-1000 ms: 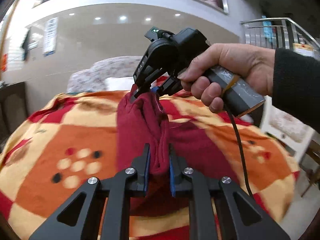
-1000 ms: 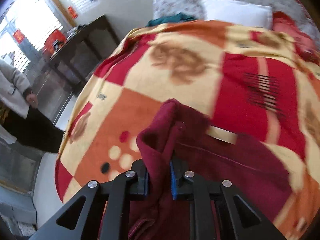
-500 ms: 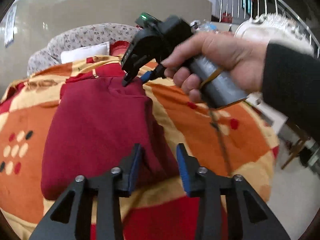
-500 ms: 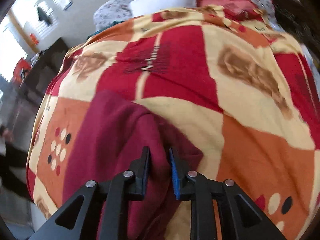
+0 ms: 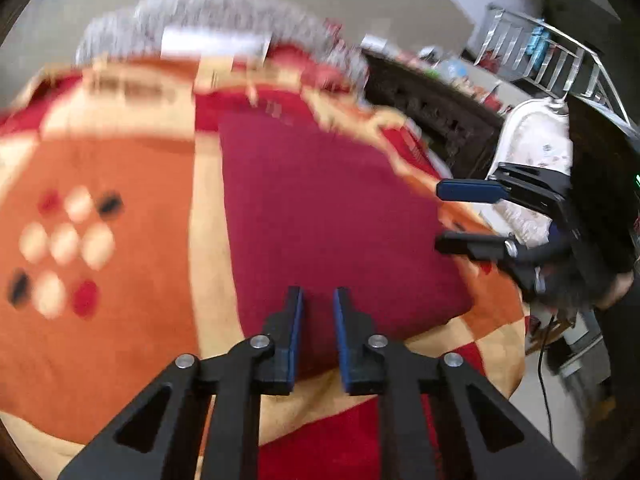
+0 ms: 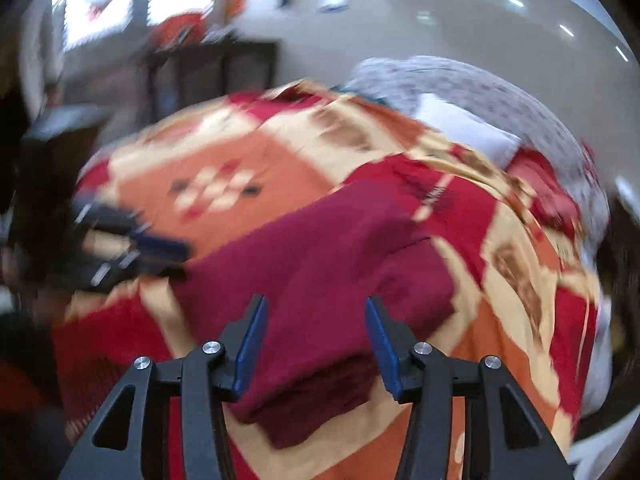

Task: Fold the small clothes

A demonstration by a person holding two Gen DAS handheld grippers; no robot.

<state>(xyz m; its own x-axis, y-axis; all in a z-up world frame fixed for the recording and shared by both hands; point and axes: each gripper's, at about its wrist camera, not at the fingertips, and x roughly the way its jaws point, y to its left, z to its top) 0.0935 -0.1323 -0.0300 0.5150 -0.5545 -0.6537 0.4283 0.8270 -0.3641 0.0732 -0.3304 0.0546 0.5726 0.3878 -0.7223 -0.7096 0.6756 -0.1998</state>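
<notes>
A dark red garment [image 5: 328, 216] lies folded flat on a patterned orange, red and cream blanket [image 5: 112, 184]; it also shows in the right wrist view [image 6: 320, 264]. My left gripper [image 5: 318, 300] hovers over the garment's near edge, jaws a small gap apart and empty. My right gripper [image 6: 316, 312] is wide open and empty above the garment's near corner. The right gripper shows in the left wrist view [image 5: 452, 216] at the garment's right edge, jaws apart. The left gripper shows blurred in the right wrist view [image 6: 160, 256] at the left.
The blanket [image 6: 520, 264] covers a bed. A white pillow [image 5: 212, 42] and grey floral bedding [image 6: 480, 92] lie at the far end. A dark cabinet [image 6: 208, 76] stands by the wall. A white chair [image 5: 536, 144] and metal railing [image 5: 552, 60] are at the right.
Both grippers let go of the garment and drew back from it. The right gripper opened wide. The garment now lies flat on the blanket. Both views are motion blurred.
</notes>
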